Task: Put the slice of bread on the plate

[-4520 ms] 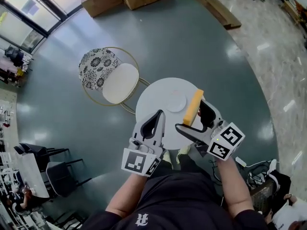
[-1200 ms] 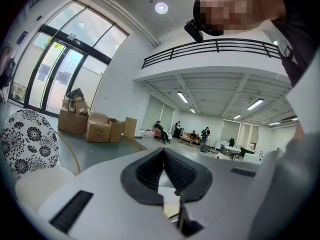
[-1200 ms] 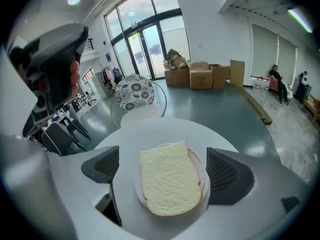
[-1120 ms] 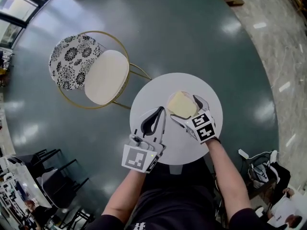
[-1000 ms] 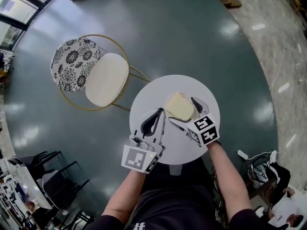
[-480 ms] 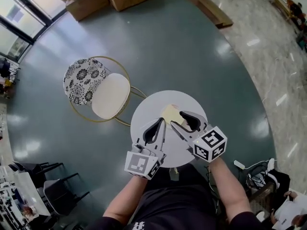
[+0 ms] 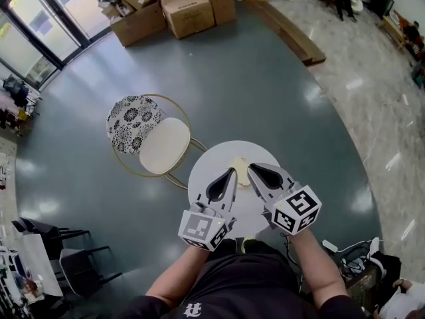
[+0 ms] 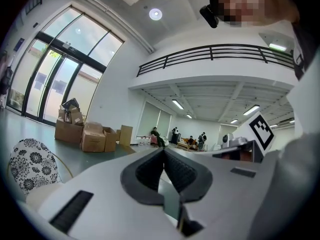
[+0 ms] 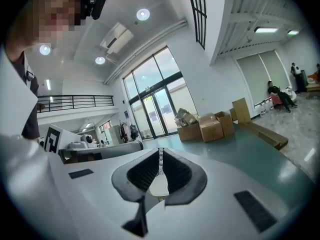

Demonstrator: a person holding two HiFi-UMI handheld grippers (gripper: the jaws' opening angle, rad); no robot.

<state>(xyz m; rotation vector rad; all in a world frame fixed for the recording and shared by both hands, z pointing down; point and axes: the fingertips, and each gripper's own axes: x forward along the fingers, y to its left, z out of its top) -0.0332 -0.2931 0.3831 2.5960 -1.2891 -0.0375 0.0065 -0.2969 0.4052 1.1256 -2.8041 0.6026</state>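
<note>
We see no words we can read. Each gripper has a cube with black and white squares: the left cube (image 7: 199, 226) and the right cube (image 7: 299, 210) hang over the near edge of the round white tabletop (image 7: 201, 175). The person's dark shirt has a small white mark (image 7: 194, 309), too small for us to read.

The slice of bread (image 7: 238, 171) lies flat near the middle of the tabletop. The plate is white like the tabletop, so we cannot pick out its edge.

The left gripper (image 7: 232, 171) is above the tabletop with its jaws pressed together. The right gripper (image 7: 250, 167) is beside it. Its jaws have just been closing, and now they touch with nothing held between them.

Only the head view shows the bread, the tabletop and the chair (image 7: 165, 145) left of the tabletop. Only the gripper views show the railing (image 8: 215, 54) high up and people sitting (image 8: 157, 136) far off. The cardboard boxes (image 7: 189, 8) far beyond the tabletop show in all three views.
</note>
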